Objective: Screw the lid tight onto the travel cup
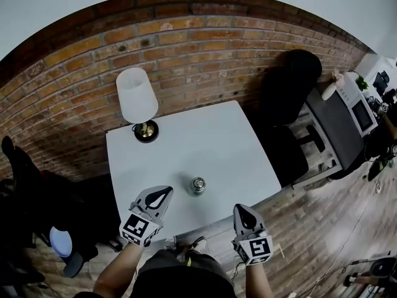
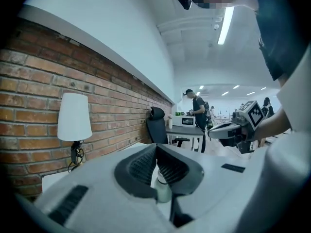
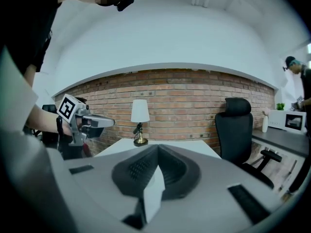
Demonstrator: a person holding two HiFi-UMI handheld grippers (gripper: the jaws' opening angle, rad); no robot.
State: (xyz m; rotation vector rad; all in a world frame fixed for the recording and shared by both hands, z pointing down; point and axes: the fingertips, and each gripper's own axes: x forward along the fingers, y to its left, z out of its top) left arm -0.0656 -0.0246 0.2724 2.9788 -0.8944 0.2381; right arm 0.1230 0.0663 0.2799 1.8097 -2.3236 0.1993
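One travel cup (image 1: pixel 196 190) stands at the lower middle of the head view on the white table (image 1: pixel 236 141), with its lid (image 1: pixel 198 182) on top. It is too small to tell whether the lid is seated tight, and no print on it can be read. Two grippers sit near the bottom edge, both apart from the cup. The left gripper (image 1: pixel 167 191) and the right gripper (image 1: pixel 239 208) each have jaws clenched on nothing. One lamp (image 1: pixel 138 98) stands at the table's upper-left corner.
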